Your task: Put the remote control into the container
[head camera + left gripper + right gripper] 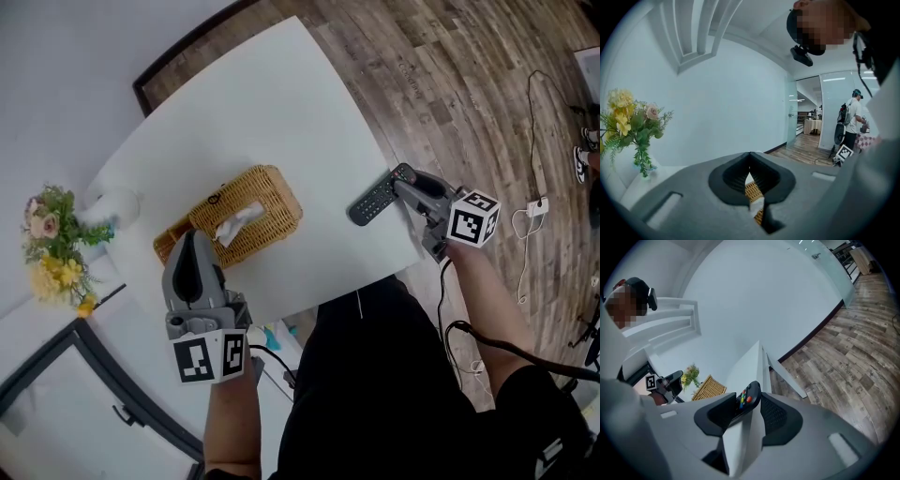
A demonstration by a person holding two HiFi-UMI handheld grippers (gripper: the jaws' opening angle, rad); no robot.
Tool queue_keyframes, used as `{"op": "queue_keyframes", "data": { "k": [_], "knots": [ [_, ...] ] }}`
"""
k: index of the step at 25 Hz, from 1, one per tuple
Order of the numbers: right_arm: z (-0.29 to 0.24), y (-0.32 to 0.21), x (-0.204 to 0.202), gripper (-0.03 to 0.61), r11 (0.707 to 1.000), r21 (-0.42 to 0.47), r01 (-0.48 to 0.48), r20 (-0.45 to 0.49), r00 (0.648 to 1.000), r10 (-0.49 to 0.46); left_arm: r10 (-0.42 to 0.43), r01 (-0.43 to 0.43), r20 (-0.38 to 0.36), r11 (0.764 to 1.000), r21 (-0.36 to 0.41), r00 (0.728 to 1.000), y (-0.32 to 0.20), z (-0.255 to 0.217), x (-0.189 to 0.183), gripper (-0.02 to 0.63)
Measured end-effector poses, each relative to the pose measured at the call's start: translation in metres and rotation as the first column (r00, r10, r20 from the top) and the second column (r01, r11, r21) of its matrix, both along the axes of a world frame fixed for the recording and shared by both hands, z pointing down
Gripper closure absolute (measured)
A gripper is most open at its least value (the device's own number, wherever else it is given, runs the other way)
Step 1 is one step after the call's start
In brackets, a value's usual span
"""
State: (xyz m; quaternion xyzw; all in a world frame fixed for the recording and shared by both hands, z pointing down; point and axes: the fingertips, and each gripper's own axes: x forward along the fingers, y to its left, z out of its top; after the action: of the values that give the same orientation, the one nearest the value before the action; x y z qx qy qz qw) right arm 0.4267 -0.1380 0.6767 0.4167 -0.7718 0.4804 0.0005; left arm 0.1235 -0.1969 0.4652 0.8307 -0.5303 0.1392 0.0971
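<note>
Left gripper (193,236), jaws shut and empty, sits near the wicker container (274,185); at the table (281,103) edge, right gripper (398,179) apparently pinches the dark, colour-buttoned remote control (372,202).

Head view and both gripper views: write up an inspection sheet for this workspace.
Surface: white table, mostly bare.
Job's things: remote control lies at the table's right edge, outside the wicker container, which shows white tissue on top.
Clutter: flowers beside the table's left corner.
Tools: left tool shut and empty, above the container's near end; right tool closed on the remote control's end.
Cables: white cable with a plug block on the floor; black cable by the person's right arm.
Surroundings: wood floor; a second person stands in the room beyond.
</note>
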Motion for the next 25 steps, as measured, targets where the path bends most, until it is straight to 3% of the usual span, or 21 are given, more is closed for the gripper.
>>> {"op": "queue_keyframes", "data": {
  "k": [11, 25],
  "knots": [
    [-0.063, -0.017, -0.014, 0.512, 0.992, 0.121, 0.020, 0.031, 0.999, -0.024, -0.040, 0.042, -0.035, 0.998, 0.053, 0.999, 0.004, -0.034, -0.007, 0.614],
    [-0.146, -0.029, -0.061, 0.517, 0.968, 0.230, 0.097, -0.007, 0.995, -0.098, -0.092, 0.097, -0.040, 0.983, 0.158, 0.995, 0.015, -0.094, -0.055, 0.614]
  ]
}}
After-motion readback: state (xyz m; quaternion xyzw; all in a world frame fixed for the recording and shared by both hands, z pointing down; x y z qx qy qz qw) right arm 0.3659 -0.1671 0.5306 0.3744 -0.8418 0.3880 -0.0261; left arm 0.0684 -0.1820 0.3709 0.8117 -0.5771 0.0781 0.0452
